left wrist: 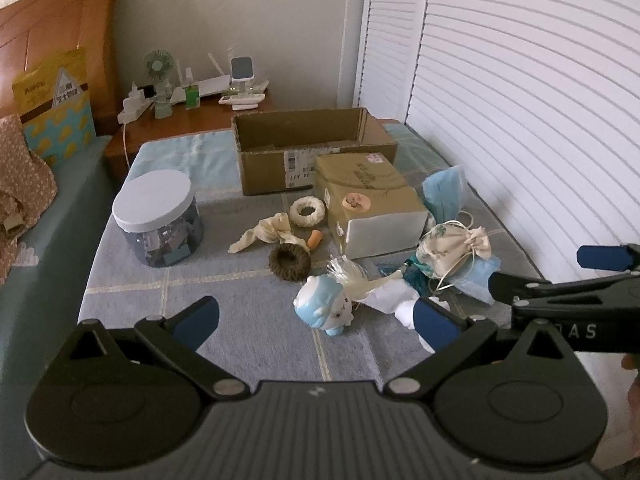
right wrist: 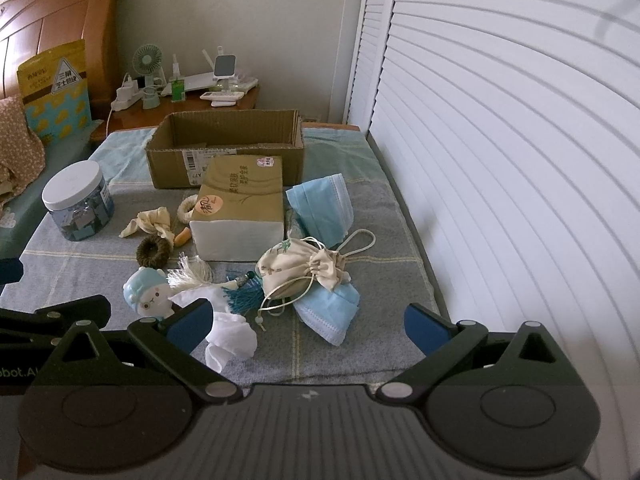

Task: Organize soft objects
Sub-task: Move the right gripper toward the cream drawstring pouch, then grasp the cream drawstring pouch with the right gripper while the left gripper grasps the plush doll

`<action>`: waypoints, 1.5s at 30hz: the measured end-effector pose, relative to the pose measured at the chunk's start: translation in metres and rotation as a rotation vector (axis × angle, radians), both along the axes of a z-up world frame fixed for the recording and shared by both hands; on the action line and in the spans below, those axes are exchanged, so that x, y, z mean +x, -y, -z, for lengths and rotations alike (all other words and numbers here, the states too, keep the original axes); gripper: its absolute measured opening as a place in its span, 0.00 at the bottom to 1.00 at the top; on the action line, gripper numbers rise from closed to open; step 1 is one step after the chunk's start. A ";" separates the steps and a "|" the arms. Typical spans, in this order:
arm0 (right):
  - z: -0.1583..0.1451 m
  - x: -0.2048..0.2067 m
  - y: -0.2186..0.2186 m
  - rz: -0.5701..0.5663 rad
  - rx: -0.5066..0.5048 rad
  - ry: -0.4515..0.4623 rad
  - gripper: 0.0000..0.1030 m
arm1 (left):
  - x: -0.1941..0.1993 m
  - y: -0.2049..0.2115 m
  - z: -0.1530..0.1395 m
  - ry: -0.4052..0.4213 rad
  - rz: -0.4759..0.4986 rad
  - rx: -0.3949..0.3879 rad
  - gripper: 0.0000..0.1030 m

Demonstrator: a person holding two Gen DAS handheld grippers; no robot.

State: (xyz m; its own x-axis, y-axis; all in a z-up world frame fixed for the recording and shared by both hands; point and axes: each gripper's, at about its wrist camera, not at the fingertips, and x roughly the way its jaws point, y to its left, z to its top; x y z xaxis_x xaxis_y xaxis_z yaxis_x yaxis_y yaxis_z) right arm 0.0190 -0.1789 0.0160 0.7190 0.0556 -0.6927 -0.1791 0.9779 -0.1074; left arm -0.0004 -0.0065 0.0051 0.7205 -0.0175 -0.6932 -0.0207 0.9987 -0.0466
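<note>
1. Black and blue-padded, your left gripper and right gripper both hang spread wide with nothing between their fingers, low over the near edge of the grey checked blanket.
2. Just ahead lie the soft things: a blue-hatted doll, a white cloth, a drawstring pouch resting on a blue face mask.
3. Behind them you see a tissue pack, a second mask, a brown scrunchie and a white-lidded jar.
4. Farther back an open cardboard box sits on the blanket.
5. Beyond stand a wooden nightstand, a headboard on your left and white louvred doors on your right.
</note>
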 end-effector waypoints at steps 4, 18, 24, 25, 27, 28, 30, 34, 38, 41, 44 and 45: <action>0.000 0.002 0.000 -0.004 -0.002 0.001 1.00 | 0.002 0.000 0.000 0.008 0.018 0.015 0.99; 0.008 0.010 -0.004 -0.024 -0.025 0.003 1.00 | 0.012 -0.002 0.009 0.033 0.087 0.031 0.99; 0.017 0.015 -0.006 -0.061 -0.037 0.003 1.00 | 0.017 -0.008 0.022 0.048 0.135 0.004 0.99; 0.019 0.017 -0.007 -0.066 -0.038 -0.002 1.00 | 0.018 -0.009 0.025 0.049 0.141 0.006 0.99; 0.023 0.020 -0.008 -0.077 -0.040 -0.007 1.00 | 0.022 -0.010 0.029 0.049 0.147 0.007 0.99; 0.025 0.022 -0.009 -0.079 -0.042 -0.011 1.00 | 0.023 -0.012 0.031 0.054 0.153 0.006 0.99; 0.030 0.024 -0.009 -0.090 -0.043 -0.013 1.00 | 0.026 -0.014 0.036 0.055 0.157 0.009 0.99; 0.038 0.030 -0.010 -0.107 -0.046 -0.022 1.00 | 0.032 -0.017 0.046 0.047 0.180 0.010 0.99; 0.046 0.037 -0.007 -0.112 -0.049 -0.028 1.00 | 0.038 -0.018 0.058 0.029 0.217 0.033 0.98; 0.052 0.041 -0.005 -0.117 -0.048 -0.036 1.00 | 0.043 -0.016 0.065 0.019 0.242 0.055 0.96; 0.055 0.044 -0.002 -0.123 -0.047 -0.040 1.00 | 0.046 -0.012 0.072 0.015 0.269 0.083 0.91; 0.056 0.045 -0.001 -0.123 -0.047 -0.040 1.00 | 0.048 -0.011 0.074 0.015 0.279 0.096 0.90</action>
State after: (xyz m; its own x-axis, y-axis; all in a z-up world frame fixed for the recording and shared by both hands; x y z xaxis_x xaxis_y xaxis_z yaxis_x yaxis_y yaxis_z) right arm 0.0643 -0.1775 -0.0400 0.6804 0.1088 -0.7247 -0.3027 0.9423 -0.1428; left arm 0.0476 0.0042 -0.0693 0.7071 -0.1513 -0.6907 0.2551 0.9656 0.0497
